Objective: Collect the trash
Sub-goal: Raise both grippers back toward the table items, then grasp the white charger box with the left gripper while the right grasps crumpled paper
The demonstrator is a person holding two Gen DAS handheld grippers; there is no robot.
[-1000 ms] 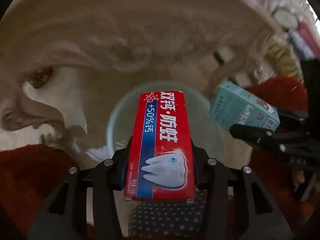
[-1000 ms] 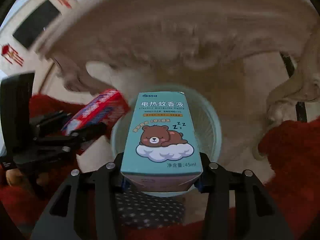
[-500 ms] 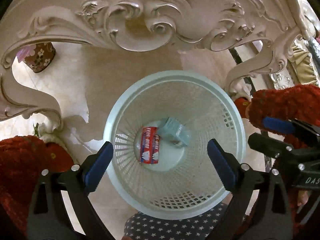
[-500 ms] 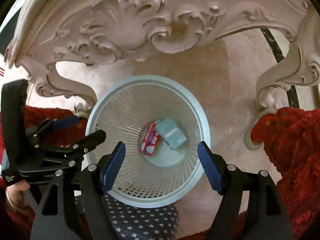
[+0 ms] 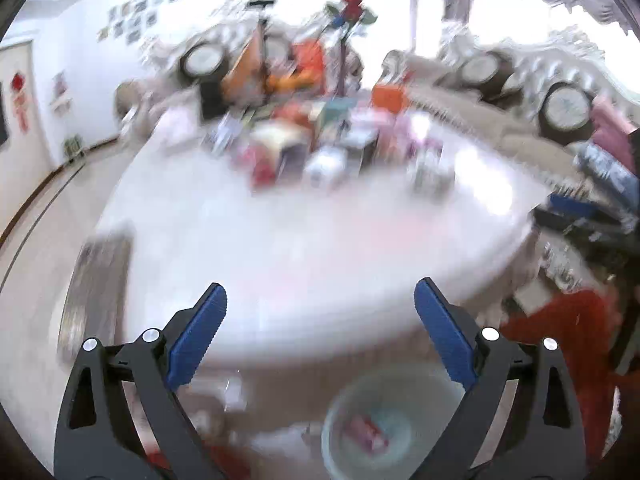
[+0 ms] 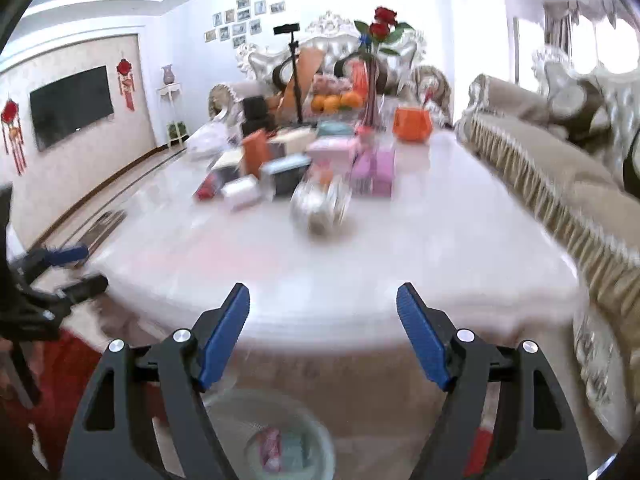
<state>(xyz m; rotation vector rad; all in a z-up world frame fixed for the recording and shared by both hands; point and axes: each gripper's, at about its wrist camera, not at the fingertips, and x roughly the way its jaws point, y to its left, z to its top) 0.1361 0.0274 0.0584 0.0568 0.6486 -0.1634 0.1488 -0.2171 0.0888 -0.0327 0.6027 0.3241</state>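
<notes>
Blue-padded and spread wide, the left gripper (image 5: 320,300) holds nothing above the white table (image 5: 304,248); everything is smeared, but the pale basket (image 5: 344,408) sits low under the table edge with a red box (image 5: 366,428) inside. Over to the right wrist view: right gripper (image 6: 323,300) equally wide and empty, basket (image 6: 316,432) below with red (image 6: 270,446) and teal box (image 6: 294,450) inside, cluttered boxes (image 6: 288,168) mid-table, left gripper (image 6: 76,270) at the left edge
</notes>
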